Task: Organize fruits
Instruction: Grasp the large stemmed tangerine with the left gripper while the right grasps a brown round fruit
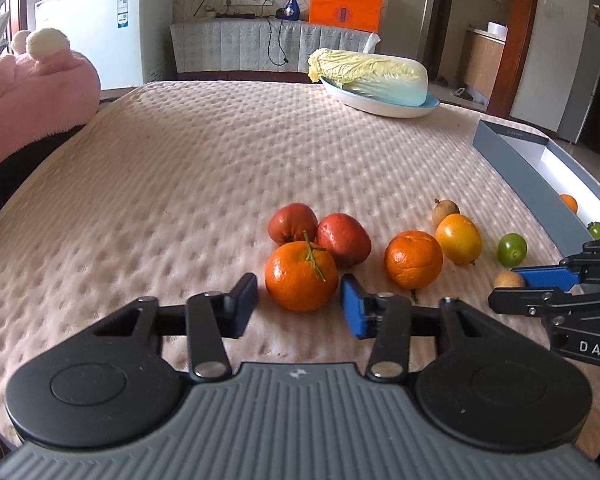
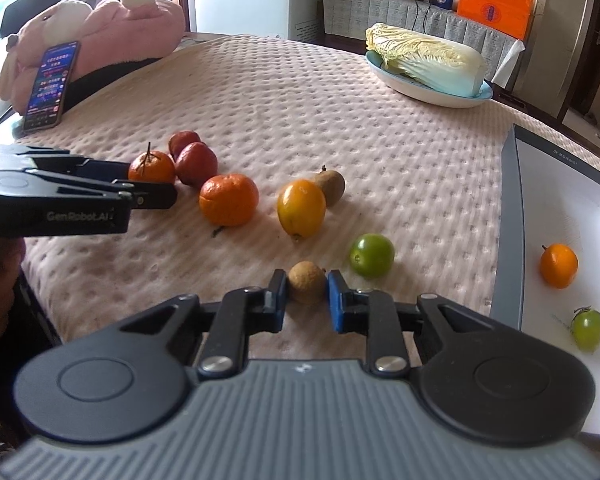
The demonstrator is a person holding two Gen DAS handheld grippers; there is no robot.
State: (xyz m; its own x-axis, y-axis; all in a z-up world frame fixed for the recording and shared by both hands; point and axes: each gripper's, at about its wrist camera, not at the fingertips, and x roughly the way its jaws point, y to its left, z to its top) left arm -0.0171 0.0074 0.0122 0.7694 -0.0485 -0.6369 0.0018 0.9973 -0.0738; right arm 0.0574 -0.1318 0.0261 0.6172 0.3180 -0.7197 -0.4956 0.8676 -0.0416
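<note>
While my right hand-held gripper is clamped on the small brown fruit on the desk (beside the green one), my left hand-held gripper stands apart around the stemmed orange, not pressing it.

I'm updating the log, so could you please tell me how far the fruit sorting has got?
Done: an orange fruit and a green one lie in the box. In hand: the right tongs grip a small brown fruit; the left tongs flank a stemmed orange. Six other fruits wait on the cloth.
</note>
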